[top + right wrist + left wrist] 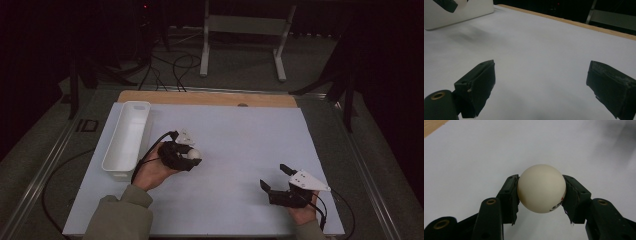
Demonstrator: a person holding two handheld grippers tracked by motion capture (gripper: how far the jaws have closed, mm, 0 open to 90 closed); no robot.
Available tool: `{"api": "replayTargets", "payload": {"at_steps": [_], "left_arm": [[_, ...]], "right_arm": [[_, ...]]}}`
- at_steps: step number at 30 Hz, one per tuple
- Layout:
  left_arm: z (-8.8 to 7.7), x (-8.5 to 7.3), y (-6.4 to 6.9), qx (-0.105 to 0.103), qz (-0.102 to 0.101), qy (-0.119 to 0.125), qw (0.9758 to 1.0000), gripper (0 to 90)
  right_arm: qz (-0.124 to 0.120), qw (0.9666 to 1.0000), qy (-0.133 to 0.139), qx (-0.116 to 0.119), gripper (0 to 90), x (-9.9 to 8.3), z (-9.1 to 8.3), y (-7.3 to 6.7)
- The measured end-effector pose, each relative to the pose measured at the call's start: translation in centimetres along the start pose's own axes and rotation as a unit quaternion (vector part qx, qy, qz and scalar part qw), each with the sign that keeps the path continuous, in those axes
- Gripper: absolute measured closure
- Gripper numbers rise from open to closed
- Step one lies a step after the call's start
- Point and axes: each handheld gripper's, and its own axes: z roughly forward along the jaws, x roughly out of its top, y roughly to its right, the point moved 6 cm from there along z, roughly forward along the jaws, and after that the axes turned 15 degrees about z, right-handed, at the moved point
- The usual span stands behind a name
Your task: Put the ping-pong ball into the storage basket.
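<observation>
White ball (541, 188): clamped between left gripper (541, 192) pads, above tabletop (240, 135).
Right gripper (540, 85): jaws wide, nothing between.
Bin (127, 137): just beside left gripper.

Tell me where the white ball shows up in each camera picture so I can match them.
High view: the white ball sits left of centre, gripped at the tip of the left gripper.
Left gripper view: centre, clamped between the two black jaws.
Right gripper view: I can't make it out.
Shared landmark: the white bin, upper left in the right gripper view.
</observation>
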Motion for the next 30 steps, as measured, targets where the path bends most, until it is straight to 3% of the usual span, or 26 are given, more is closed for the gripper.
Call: {"api": "replayTargets", "payload": {"at_steps": [30], "left_arm": [[-1.0, -0.2, -0.7, 0.014, -0.011, 0.000, 0.9998, 51.3]], "right_arm": [[-0.001, 1.0000, -0.001, 0.001, 8.3, 0.0, 0.1, 0.0]]}}
